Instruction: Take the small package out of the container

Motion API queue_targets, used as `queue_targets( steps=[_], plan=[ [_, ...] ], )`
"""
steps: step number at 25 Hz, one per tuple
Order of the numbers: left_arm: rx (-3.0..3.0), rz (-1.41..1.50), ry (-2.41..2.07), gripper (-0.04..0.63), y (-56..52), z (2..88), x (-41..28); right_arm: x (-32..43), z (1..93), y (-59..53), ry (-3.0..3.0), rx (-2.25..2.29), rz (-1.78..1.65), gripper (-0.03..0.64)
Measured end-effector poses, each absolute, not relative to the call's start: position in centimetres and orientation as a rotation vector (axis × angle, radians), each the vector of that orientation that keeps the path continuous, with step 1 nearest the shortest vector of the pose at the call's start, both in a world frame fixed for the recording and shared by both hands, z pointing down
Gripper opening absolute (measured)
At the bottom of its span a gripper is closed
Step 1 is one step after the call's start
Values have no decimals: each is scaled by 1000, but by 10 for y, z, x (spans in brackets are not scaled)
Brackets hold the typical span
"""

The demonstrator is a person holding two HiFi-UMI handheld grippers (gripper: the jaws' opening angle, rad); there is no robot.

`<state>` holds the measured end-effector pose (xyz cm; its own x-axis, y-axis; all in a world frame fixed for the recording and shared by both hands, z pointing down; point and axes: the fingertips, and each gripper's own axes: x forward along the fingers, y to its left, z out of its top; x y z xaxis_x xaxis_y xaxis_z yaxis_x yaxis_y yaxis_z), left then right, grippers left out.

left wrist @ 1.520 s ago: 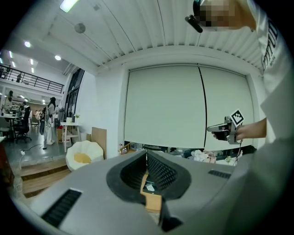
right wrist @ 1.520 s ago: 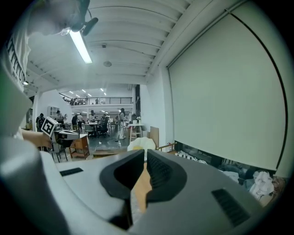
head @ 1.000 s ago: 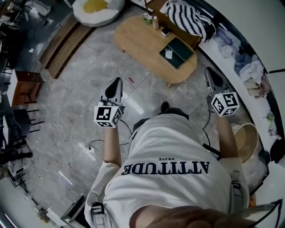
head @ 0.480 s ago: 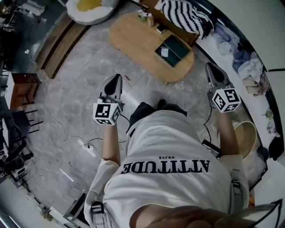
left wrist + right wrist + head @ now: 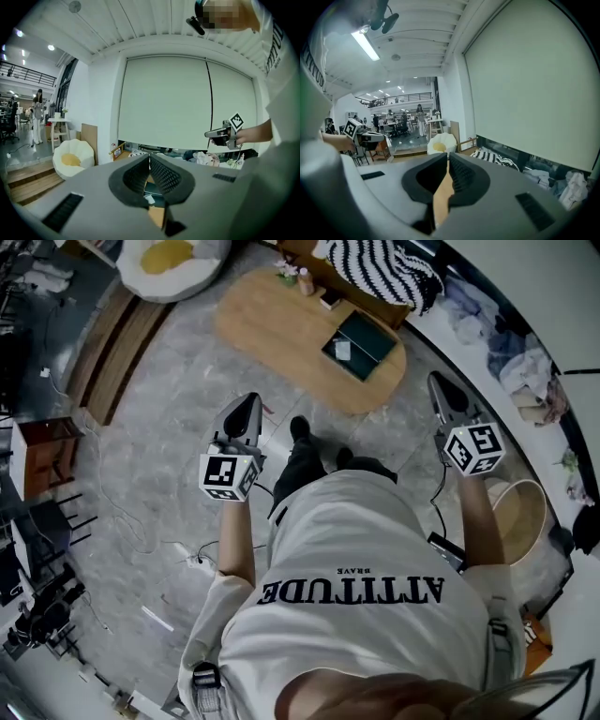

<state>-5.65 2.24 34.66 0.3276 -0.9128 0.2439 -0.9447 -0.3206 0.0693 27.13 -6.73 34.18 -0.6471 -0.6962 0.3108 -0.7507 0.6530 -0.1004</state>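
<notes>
A dark green open container (image 5: 361, 341) lies on the near end of an oval wooden table (image 5: 272, 320), with a small white package (image 5: 343, 351) inside it. The left gripper view shows the container (image 5: 153, 191) and the package (image 5: 149, 199) in the gap below the jaws. My left gripper (image 5: 251, 401) is held over the floor short of the table, its jaws shut and empty. My right gripper (image 5: 434, 381) is at the right, near the table's end, also shut and empty. Both are well apart from the container.
A white and yellow beanbag (image 5: 169, 257) sits at the far left. A striped cushion (image 5: 384, 273) and small bottles (image 5: 302, 277) are behind the table. Heaped clothes (image 5: 506, 343) and a round basket (image 5: 521, 519) stand at the right. Cables (image 5: 202, 547) lie on the floor by a brown cabinet (image 5: 42, 451).
The person has stepped toward the table, which has slid left and nearer in the head view. Both grippers came forward with the body and stayed shut.
</notes>
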Motion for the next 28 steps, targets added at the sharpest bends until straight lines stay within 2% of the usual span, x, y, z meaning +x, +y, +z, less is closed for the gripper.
queue_targets(
  steps=[11, 28],
  plan=[
    [2482, 268, -1482, 23, -75, 372, -102, 203, 366, -103, -2525, 1192, 398, 23],
    [2500, 341, -1132, 23, -163, 475, -161, 129, 435, -170, -2348, 1247, 496, 23]
  ],
)
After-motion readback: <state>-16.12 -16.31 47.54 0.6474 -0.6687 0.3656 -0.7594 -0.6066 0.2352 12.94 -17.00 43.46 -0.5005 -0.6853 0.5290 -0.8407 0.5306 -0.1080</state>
